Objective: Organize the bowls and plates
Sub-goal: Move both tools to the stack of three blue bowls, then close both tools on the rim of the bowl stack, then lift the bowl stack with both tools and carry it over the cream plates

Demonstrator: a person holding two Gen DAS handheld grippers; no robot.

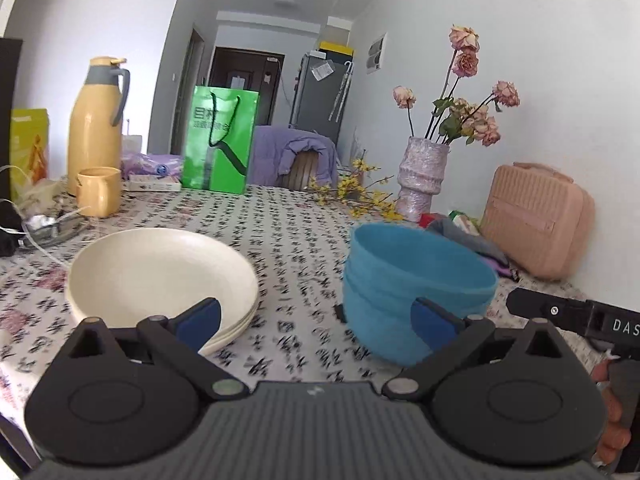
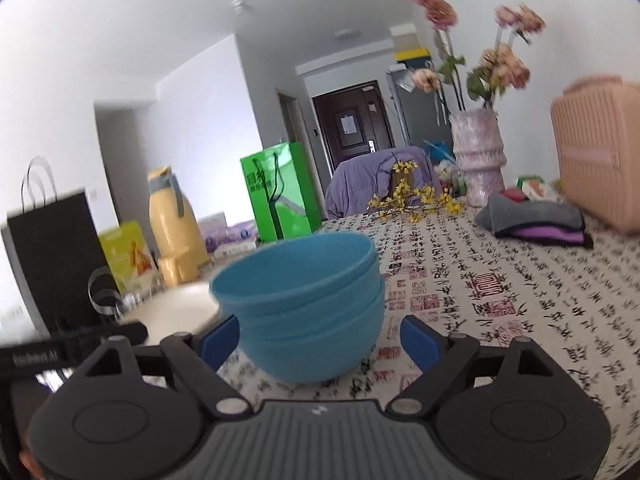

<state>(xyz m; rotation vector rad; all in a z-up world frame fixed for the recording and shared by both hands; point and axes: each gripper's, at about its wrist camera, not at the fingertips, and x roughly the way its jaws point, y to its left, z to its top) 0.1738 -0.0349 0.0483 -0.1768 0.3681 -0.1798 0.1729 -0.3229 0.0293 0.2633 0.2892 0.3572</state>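
A stack of cream plates [image 1: 160, 276] sits on the patterned tablecloth at left in the left wrist view. A stack of blue bowls [image 1: 412, 292] stands to their right; it also shows in the right wrist view [image 2: 304, 308]. My left gripper [image 1: 318, 322] is open and empty, with the plates by its left finger and the bowls by its right finger. My right gripper [image 2: 320, 338] is open, its blue pads [image 2: 418, 340] on either side of the bowl stack's base, apart from it. The plates' edge [image 2: 180, 312] shows behind the bowls.
A yellow thermos [image 1: 96, 124], yellow mug [image 1: 98, 190] and green paper bag [image 1: 220, 144] stand at the back left. A vase of dried roses [image 1: 422, 178], a pink case [image 1: 536, 220] and folded cloths [image 2: 536, 216] sit at the right. A black bag [image 2: 56, 264] stands far left.
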